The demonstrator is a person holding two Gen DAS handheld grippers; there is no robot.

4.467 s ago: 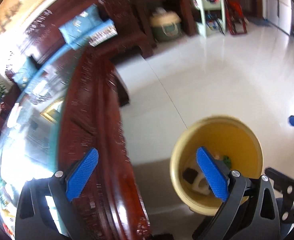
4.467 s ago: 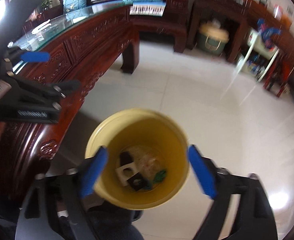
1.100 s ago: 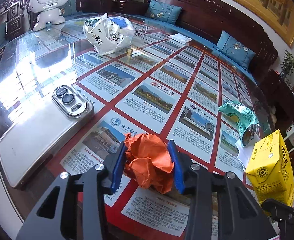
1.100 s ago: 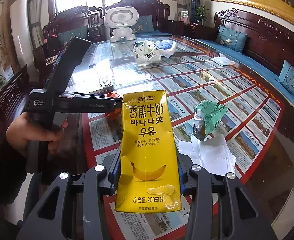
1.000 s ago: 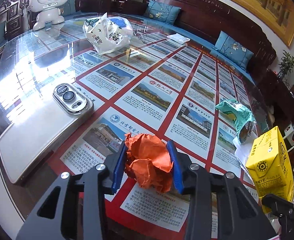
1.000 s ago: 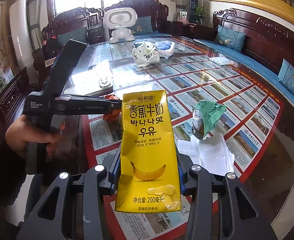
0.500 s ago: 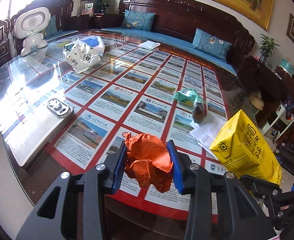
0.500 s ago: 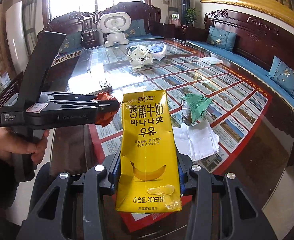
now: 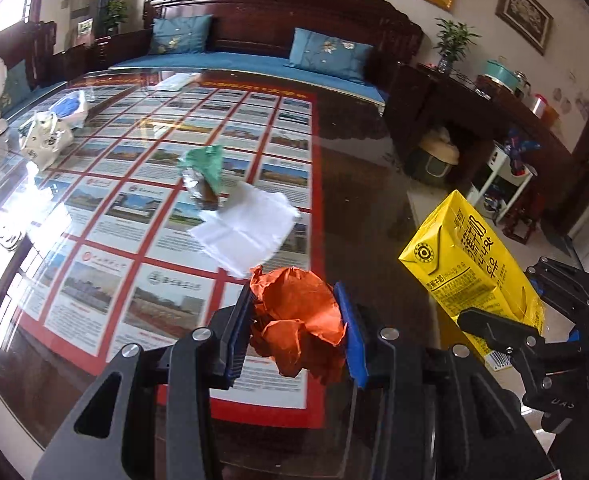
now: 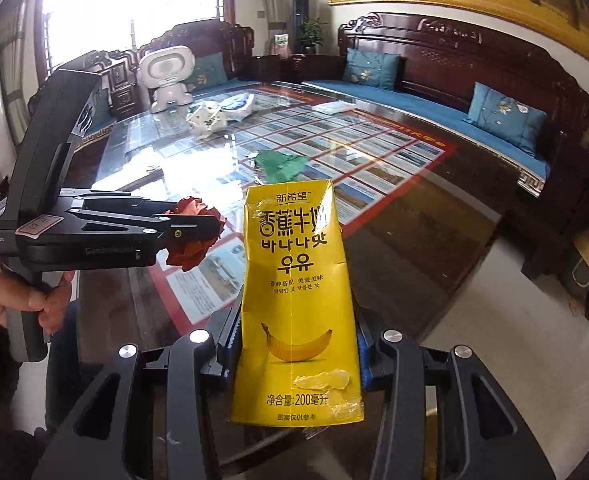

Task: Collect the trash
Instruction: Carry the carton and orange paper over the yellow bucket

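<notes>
While both grippers hang above near edge of glass-topped table (image 9: 358,184): left gripper (image 9: 298,330) clamped on one crumpled orange paper ball (image 9: 300,320); right gripper (image 10: 298,354) clamped on one yellow milk carton (image 10: 298,300), upright. On table: one green wrapper (image 9: 204,168) touching one white napkin (image 9: 246,228) mid-table; two plastic bags (image 9: 50,132) near far left edge.

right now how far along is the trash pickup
Midway. In hand: the left tool is shut on the crumpled orange paper, and the right tool is shut on the yellow banana milk carton, both lifted off the glass table. Left on the table: the green wrapper and white napkin. No bin is in view, so neither held piece is binned.
</notes>
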